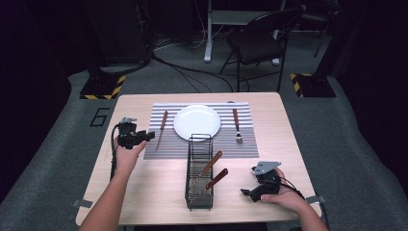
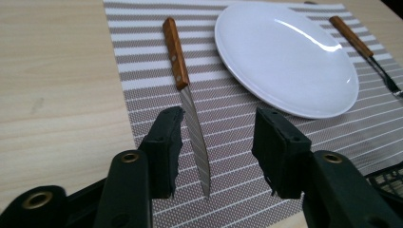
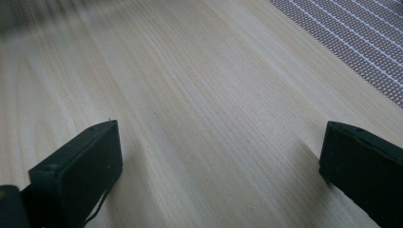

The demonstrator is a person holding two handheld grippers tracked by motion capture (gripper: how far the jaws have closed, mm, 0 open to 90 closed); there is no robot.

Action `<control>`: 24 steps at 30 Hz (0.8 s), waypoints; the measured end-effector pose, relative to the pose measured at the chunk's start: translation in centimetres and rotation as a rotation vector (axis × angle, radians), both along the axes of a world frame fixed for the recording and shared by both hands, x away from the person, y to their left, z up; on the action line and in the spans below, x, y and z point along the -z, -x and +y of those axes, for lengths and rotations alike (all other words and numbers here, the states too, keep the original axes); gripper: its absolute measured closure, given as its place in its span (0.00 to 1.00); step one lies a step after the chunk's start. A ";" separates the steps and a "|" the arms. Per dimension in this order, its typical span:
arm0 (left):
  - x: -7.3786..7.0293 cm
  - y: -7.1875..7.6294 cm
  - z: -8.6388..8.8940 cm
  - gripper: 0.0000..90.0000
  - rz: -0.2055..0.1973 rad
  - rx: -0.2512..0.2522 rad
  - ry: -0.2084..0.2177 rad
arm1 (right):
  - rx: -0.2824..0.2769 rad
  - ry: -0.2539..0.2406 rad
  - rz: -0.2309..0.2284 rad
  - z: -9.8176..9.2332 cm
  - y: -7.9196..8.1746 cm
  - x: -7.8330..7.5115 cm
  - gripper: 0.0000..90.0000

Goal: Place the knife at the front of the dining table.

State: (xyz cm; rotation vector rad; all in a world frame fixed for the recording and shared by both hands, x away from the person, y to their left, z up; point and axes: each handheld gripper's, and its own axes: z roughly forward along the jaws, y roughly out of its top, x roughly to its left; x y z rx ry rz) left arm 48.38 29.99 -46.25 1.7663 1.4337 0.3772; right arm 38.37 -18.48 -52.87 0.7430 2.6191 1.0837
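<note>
1. Left gripper hovers low over the striped placemat, jaws apart, nothing clamped.
2. Knife lies on the placemat left of the plate; its blade tip sits between the jaws, its long axis running away, wooden handle farthest.
3. Right gripper, jaws apart and empty, rests well off the placemat; the left is nearer.

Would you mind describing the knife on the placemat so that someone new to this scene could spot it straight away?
Start at the striped placemat on the wooden table and find the white plate at its middle. The knife lies flat just left of that plate. It has a wooden handle like the fork on the plate's right, but ends in a long, plain blade rather than prongs.
</note>
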 end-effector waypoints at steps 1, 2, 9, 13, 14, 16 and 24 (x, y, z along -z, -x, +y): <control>0.6 -0.1 -0.2 0.61 -0.003 0.001 0.012 | 0.000 0.000 0.000 0.0 0.0 0.0 0.00; 0.9 -0.2 -0.4 0.64 0.003 0.004 0.020 | 0.000 0.000 0.000 0.0 0.0 0.0 0.00; 3.0 -1.0 -1.1 0.77 0.040 0.005 0.022 | 0.000 0.000 0.000 0.0 0.0 0.0 0.00; 3.8 -1.4 -1.2 0.79 0.056 0.006 0.022 | 0.000 0.000 0.000 0.0 0.0 0.0 0.00; 3.9 -1.4 -1.3 0.80 0.059 0.001 0.029 | 0.000 0.000 0.000 0.0 0.0 0.0 0.00; 4.2 -1.6 -1.4 0.80 0.070 0.007 0.026 | 0.000 0.000 0.000 0.0 0.0 0.0 0.00; 4.9 -1.8 -1.9 0.80 0.092 0.018 0.029 | 0.000 0.000 0.000 0.0 0.0 0.0 0.00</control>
